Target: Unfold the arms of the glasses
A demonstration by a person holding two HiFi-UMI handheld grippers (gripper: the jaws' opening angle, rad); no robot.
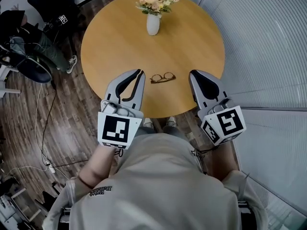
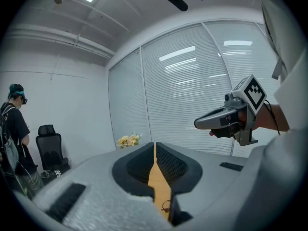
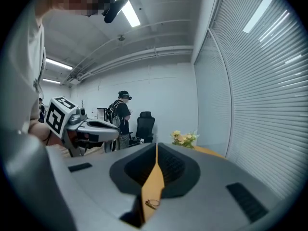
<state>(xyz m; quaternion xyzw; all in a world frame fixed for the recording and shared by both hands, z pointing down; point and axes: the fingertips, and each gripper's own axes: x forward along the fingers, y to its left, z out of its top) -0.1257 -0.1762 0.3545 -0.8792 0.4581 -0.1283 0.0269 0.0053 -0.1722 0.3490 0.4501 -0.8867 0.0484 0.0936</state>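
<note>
A pair of thin dark-rimmed glasses lies on the round wooden table, near its front edge. My left gripper hovers just left of the glasses, its jaws together and empty. On the other side, my right gripper is also shut with nothing in it. In the left gripper view the glasses show small through the slit below the closed left gripper. The right gripper view shows the glasses the same way, under the closed right gripper. I cannot tell from here how the arms are folded.
A white vase of flowers stands at the table's far side. A glass wall with blinds runs close along the right. A person stands by a black office chair beyond the table. Cables lie on the wooden floor at left.
</note>
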